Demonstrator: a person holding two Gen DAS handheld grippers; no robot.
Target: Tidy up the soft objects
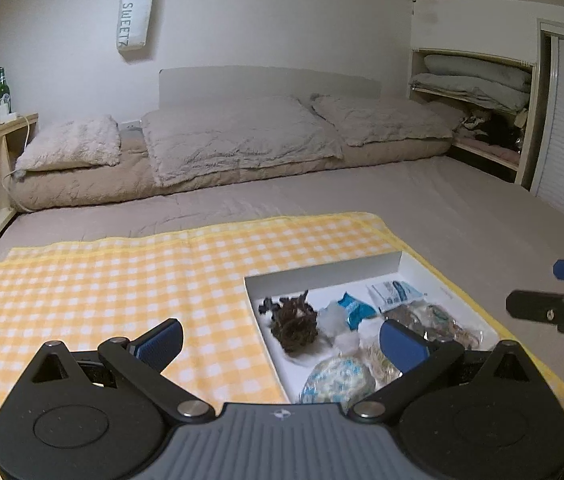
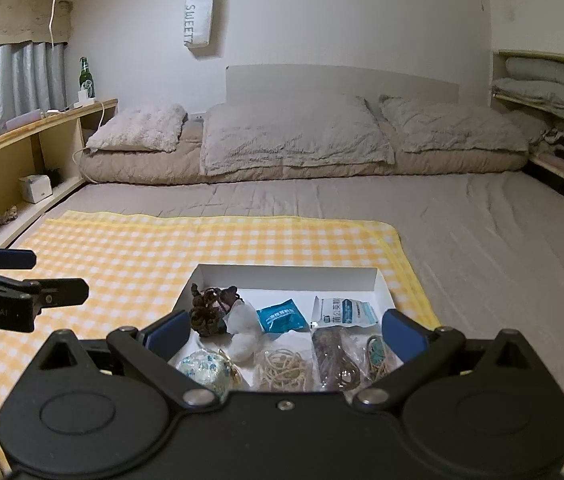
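To your far left a wooden shelf (image 2: 38, 128) runs along the bed, carrying a green bottle (image 2: 86, 74) beside a white charger, with grey curtains (image 2: 10, 84) behind. Your left gripper (image 1: 280, 338) hovers over the yellow checked cloth (image 1: 122, 280), its blue-padded fingers (image 1: 161, 342) spread wide apart and holding nothing. Just right of it sits the white tray (image 2: 286, 274) on that cloth, holding the soft things: a dark brown tangled bundle (image 2: 210, 310) at the left, a crumpled clear bag (image 2: 244, 326), a teal sachet (image 2: 282, 315), a white printed packet (image 2: 344, 311), and nearer you a blue-and-white patterned pouch (image 2: 206, 368), a heap of rubber bands (image 2: 282, 368) and clear bags of dark cords (image 2: 332, 356). Your right gripper (image 2: 284, 334) hangs over the tray's near edge, fingers likewise wide apart and empty; its body hides the tray's front rim and cuts off the pouch and cord bags. Beyond lie grey pillows (image 2: 294, 140) on a rolled beige quilt, a hanging bag lettered "SWEET" (image 2: 198, 14) on the wall, and at far right a closet shelf of folded bedding (image 2: 550, 84); the dark items beneath it are too dim to make out.
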